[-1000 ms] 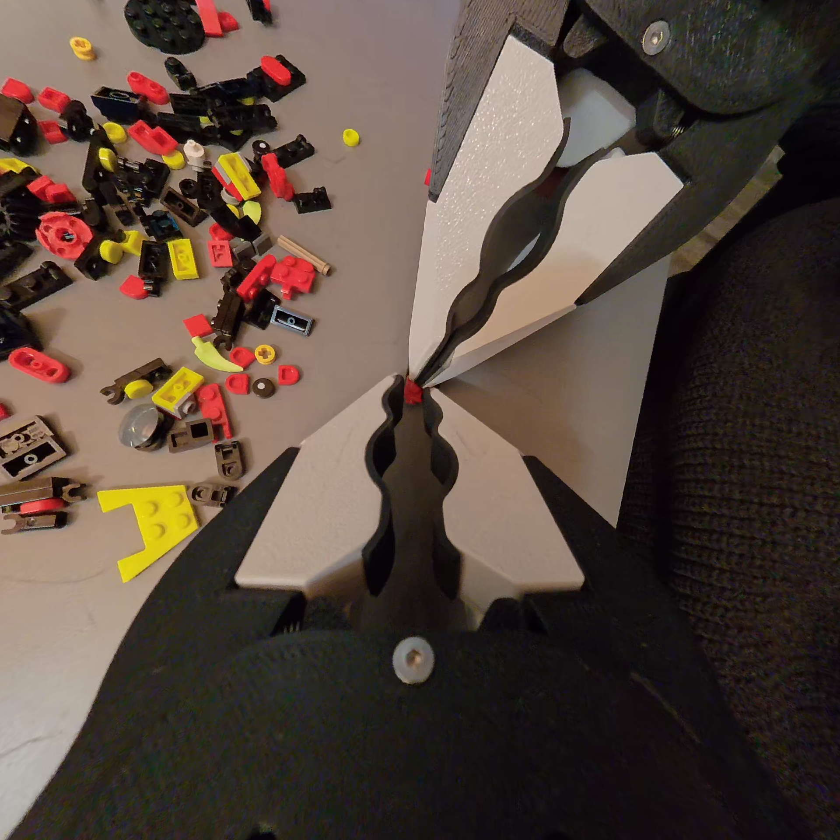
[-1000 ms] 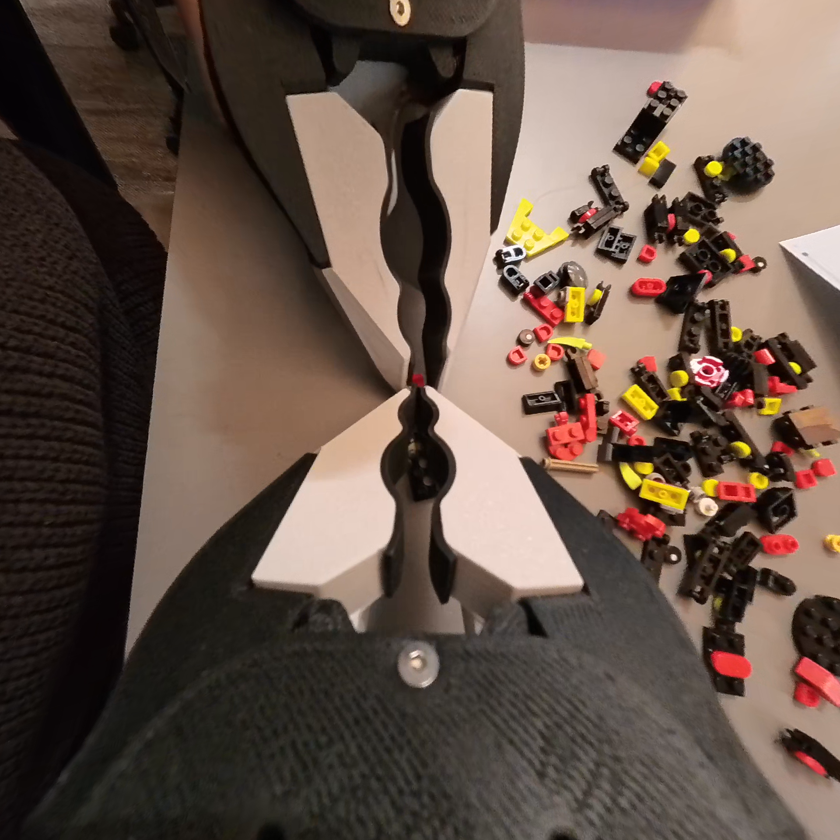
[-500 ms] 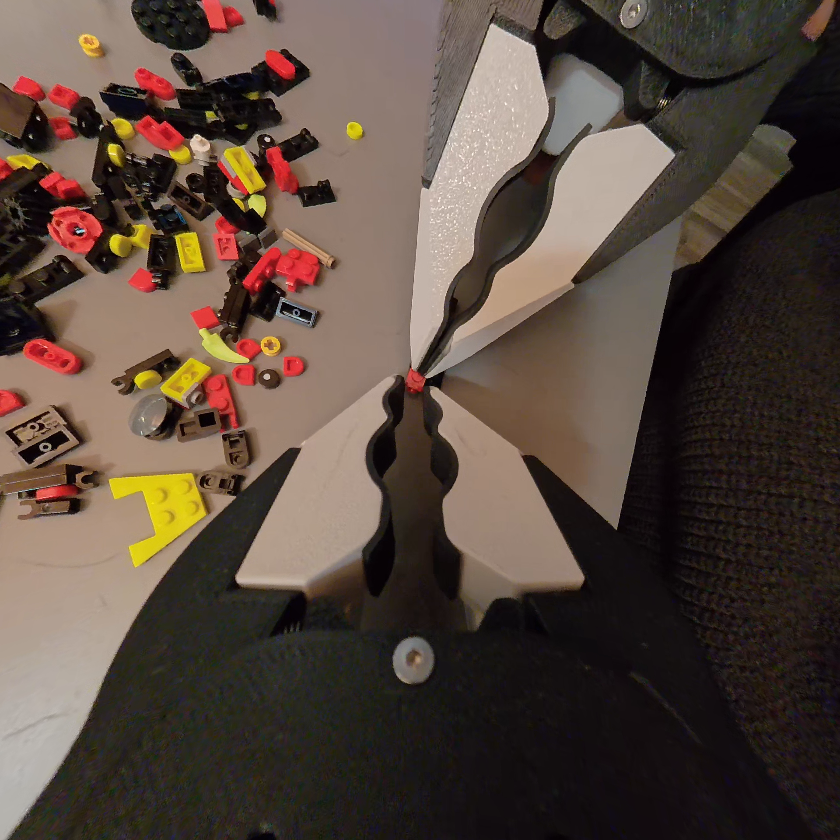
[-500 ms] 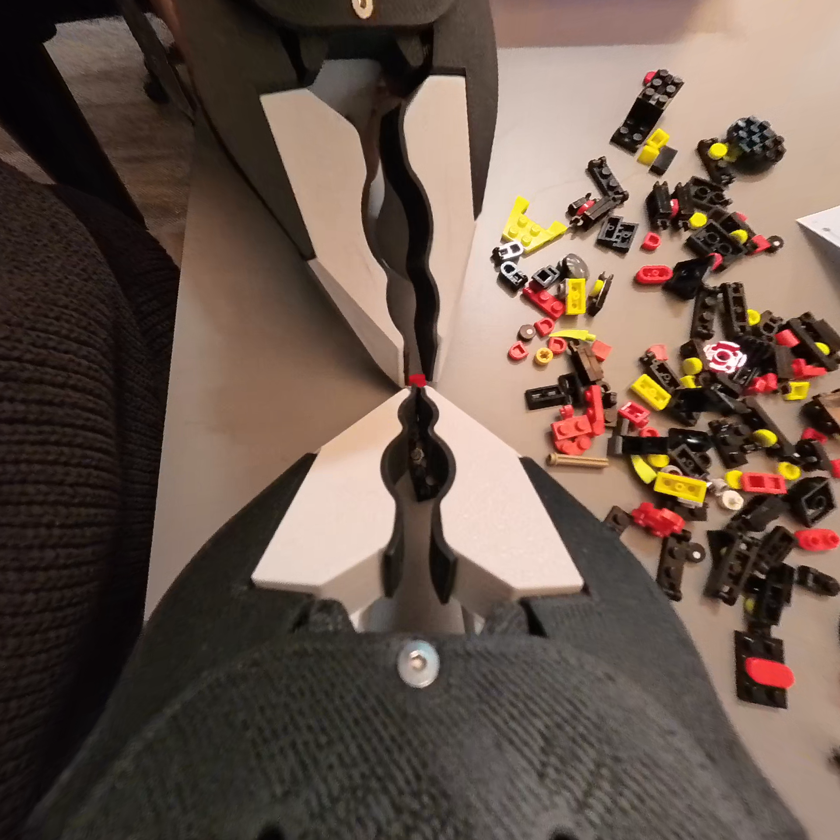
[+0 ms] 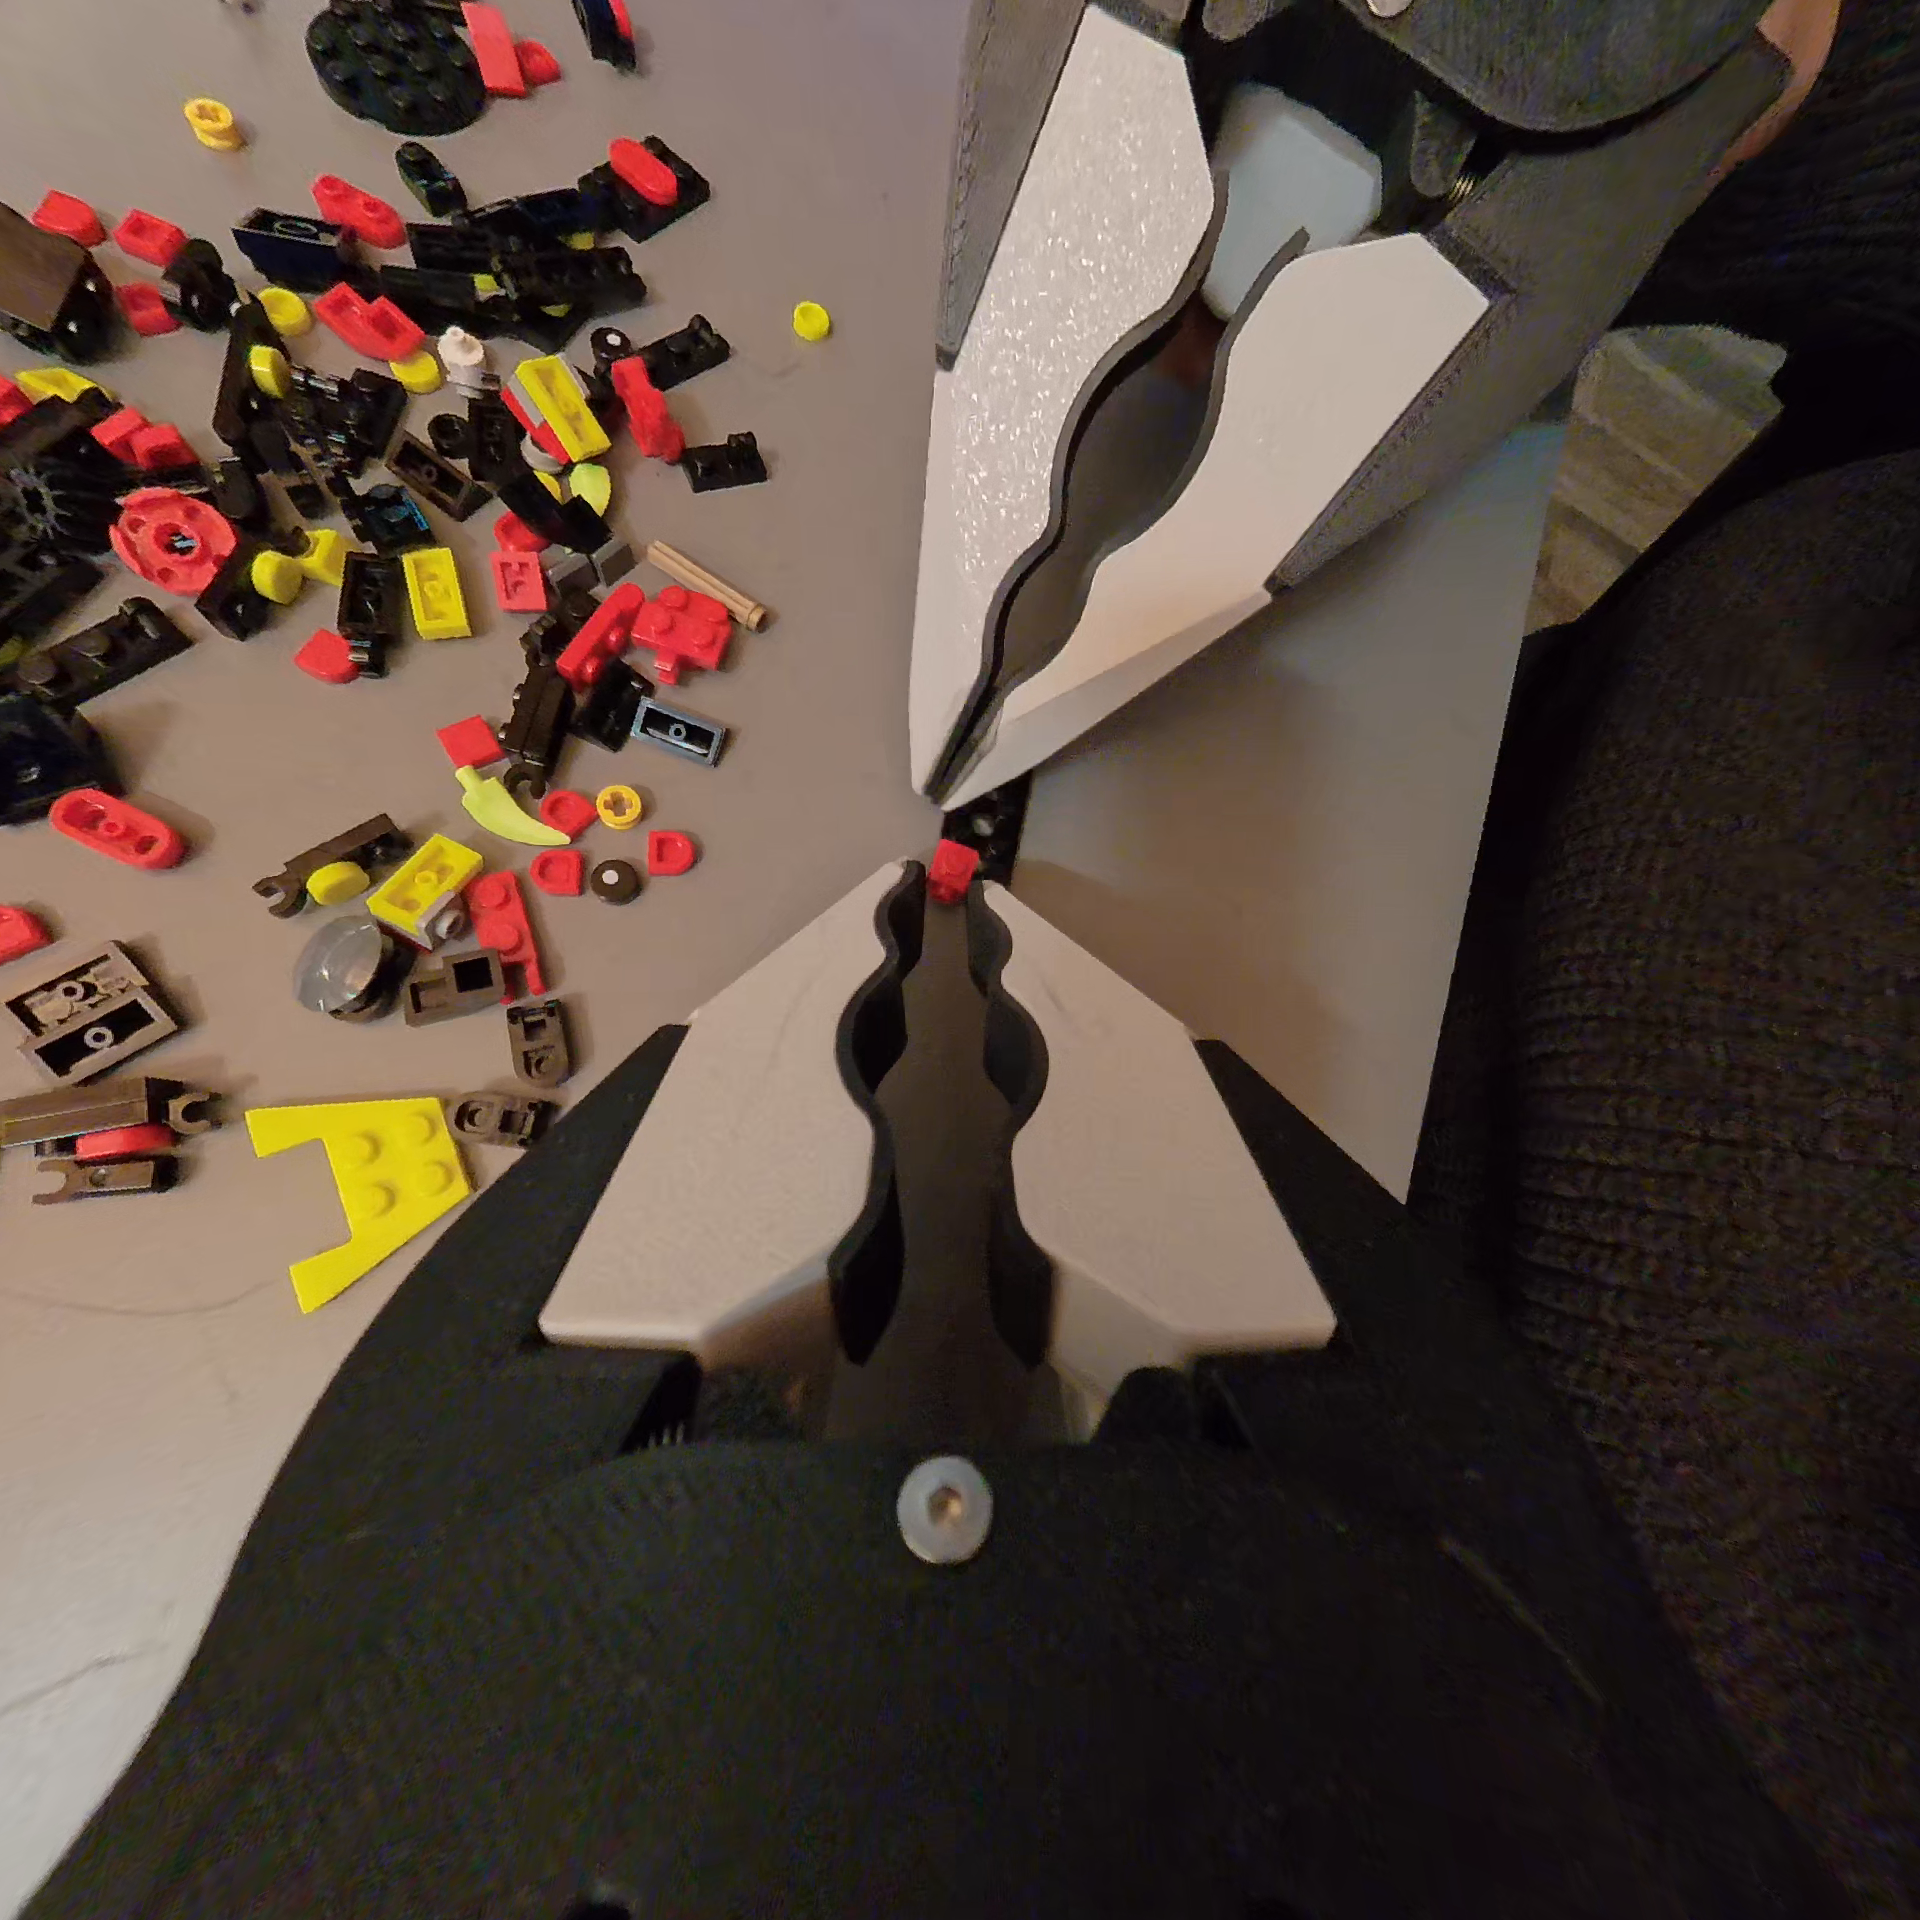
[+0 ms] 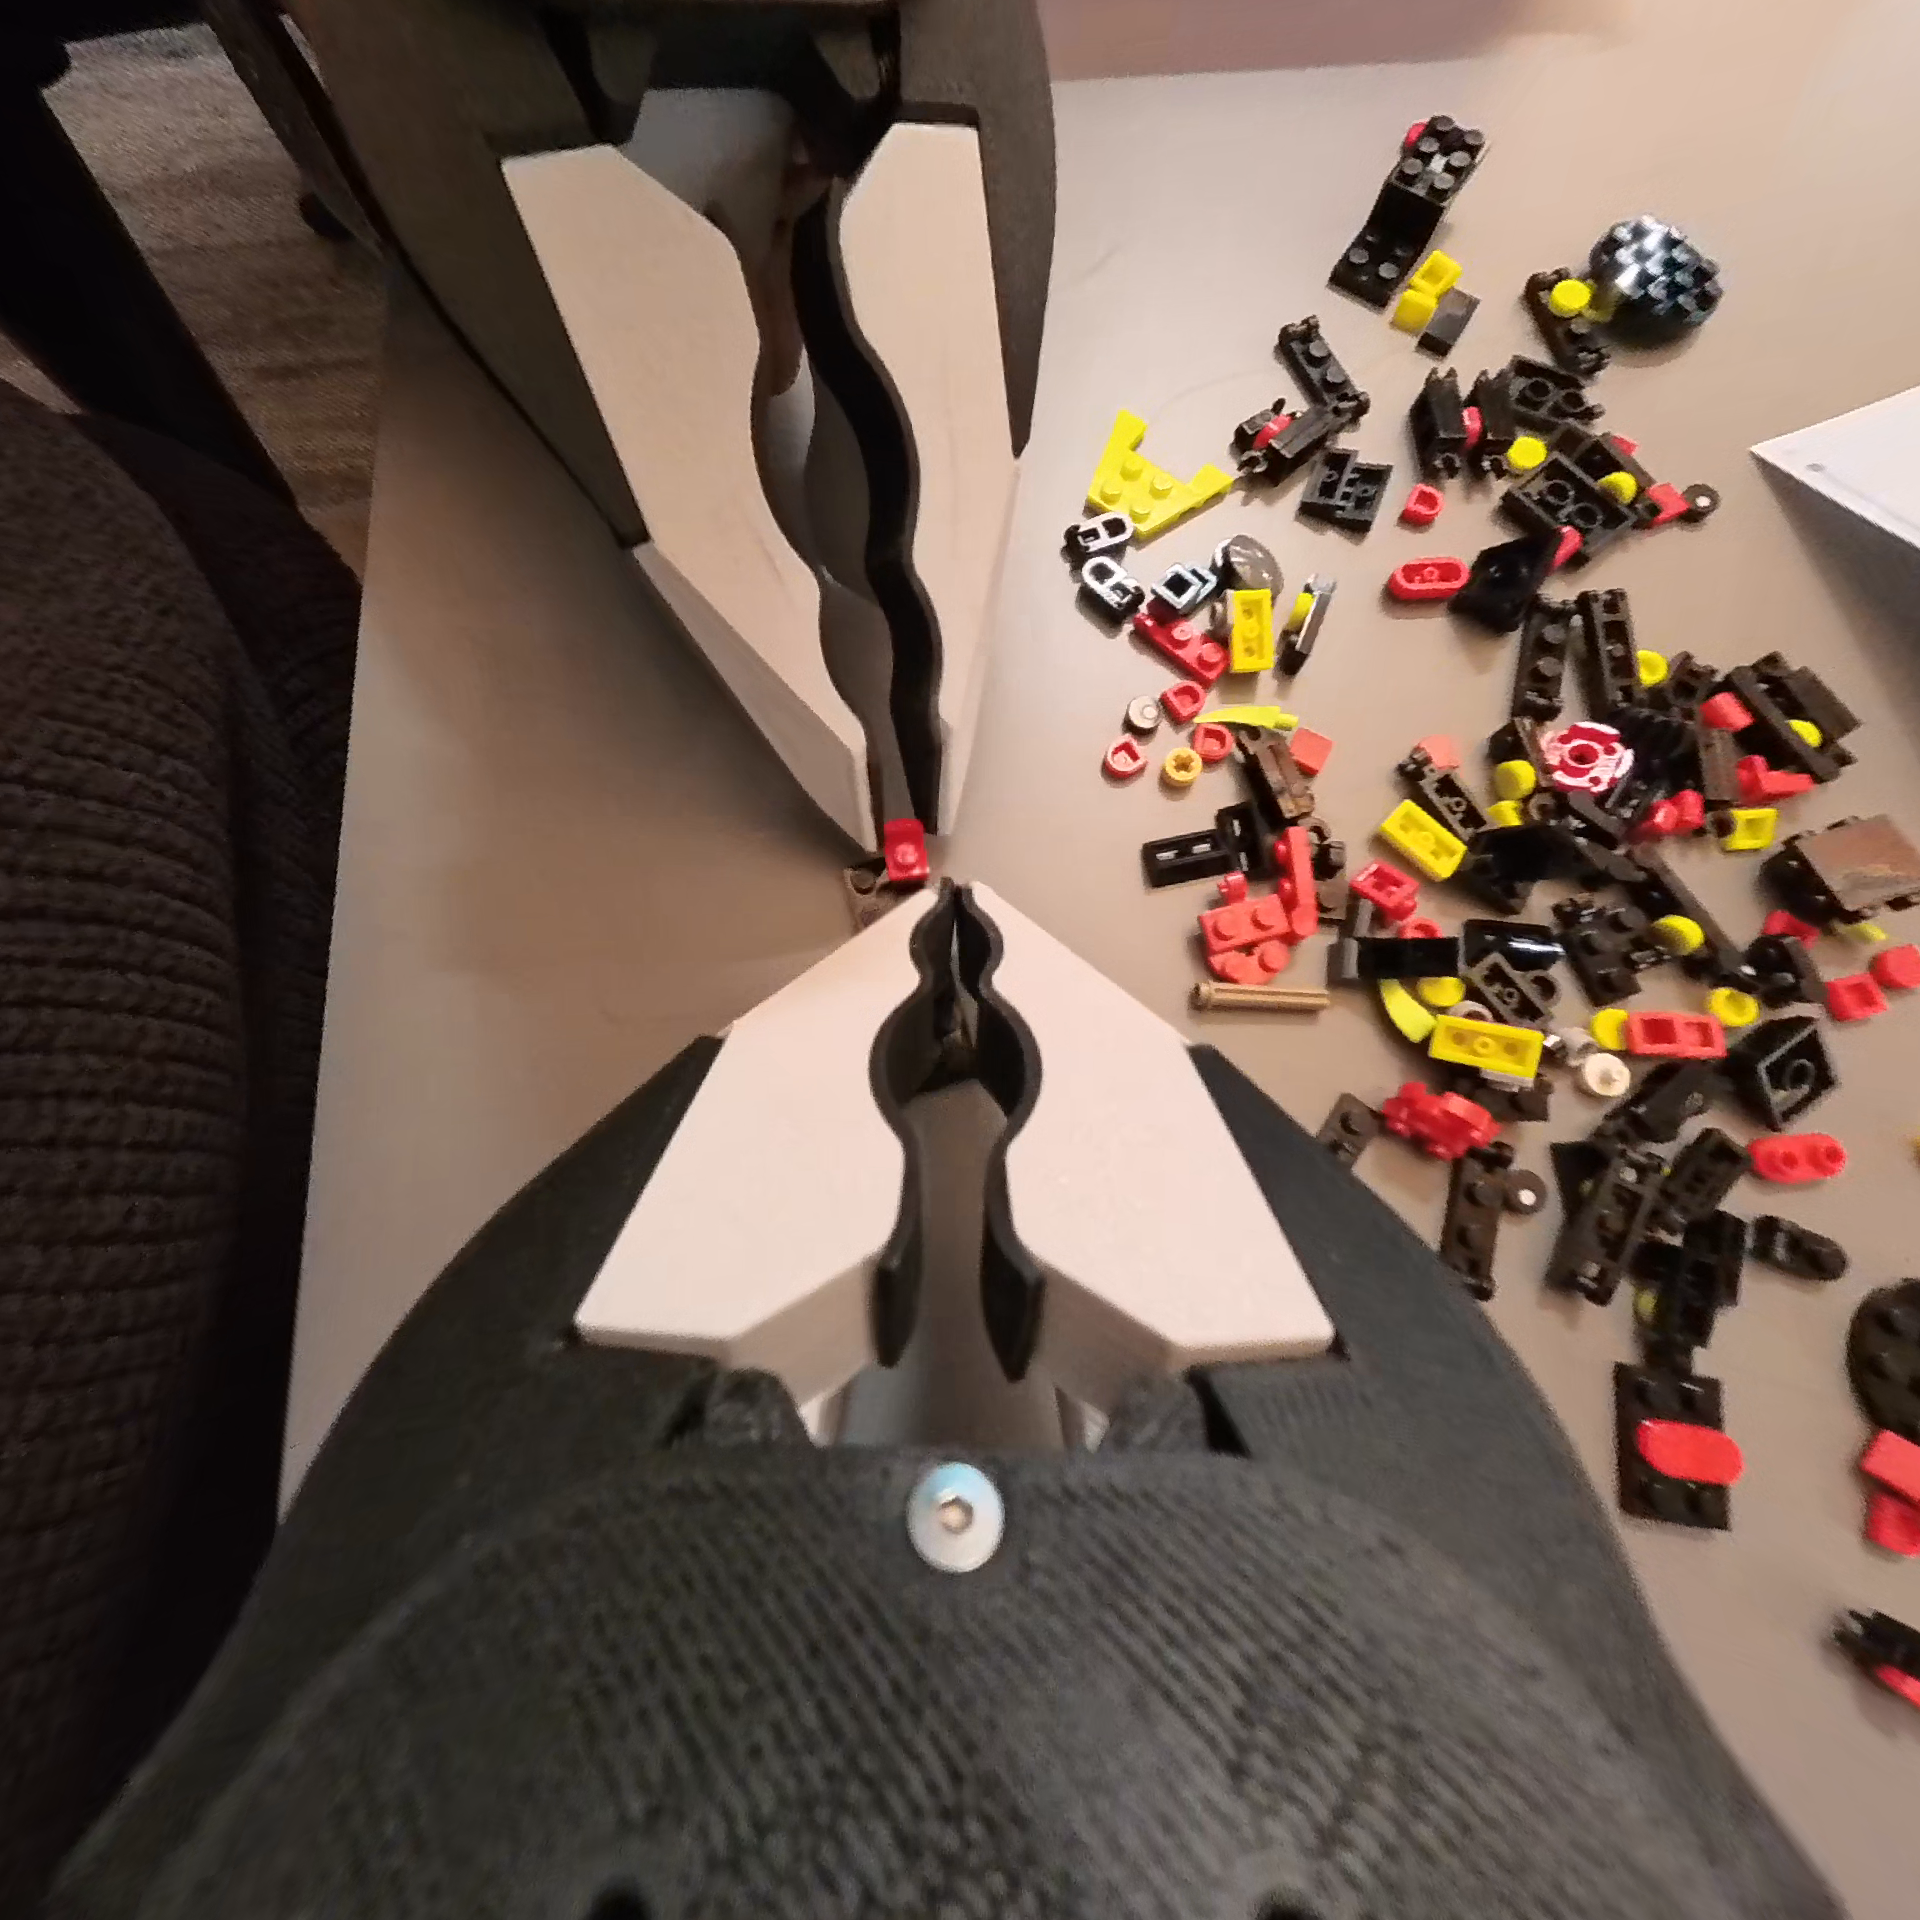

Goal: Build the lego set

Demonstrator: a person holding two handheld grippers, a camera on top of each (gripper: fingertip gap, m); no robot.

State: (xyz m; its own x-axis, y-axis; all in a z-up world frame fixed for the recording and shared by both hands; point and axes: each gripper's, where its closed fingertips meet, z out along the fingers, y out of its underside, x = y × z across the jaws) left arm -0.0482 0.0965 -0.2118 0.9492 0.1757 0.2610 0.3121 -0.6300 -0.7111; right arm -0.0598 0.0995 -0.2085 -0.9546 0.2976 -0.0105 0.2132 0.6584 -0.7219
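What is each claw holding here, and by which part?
Left claw pinches a small red piece at its fingertips. Right claw grips a dark plate by one end, mostly hidden.

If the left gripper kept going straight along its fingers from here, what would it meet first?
The left gripper holds a small red brick; that would meet the black plate pinched in the right gripper directly ahead, though depth is unclear.

The grey bench (image 5: 810,208) carries a loose scatter of red, yellow and black lego pieces (image 5: 416,499). Taking the yellow wedge plate (image 5: 364,1184) as landmark in the left wrist view: a tan rod (image 5: 707,587) lies well beyond it, a black round plate (image 5: 395,62) at the far edge of the scatter. In the right wrist view, a white sheet (image 6: 1860,488) lies past the pieces.
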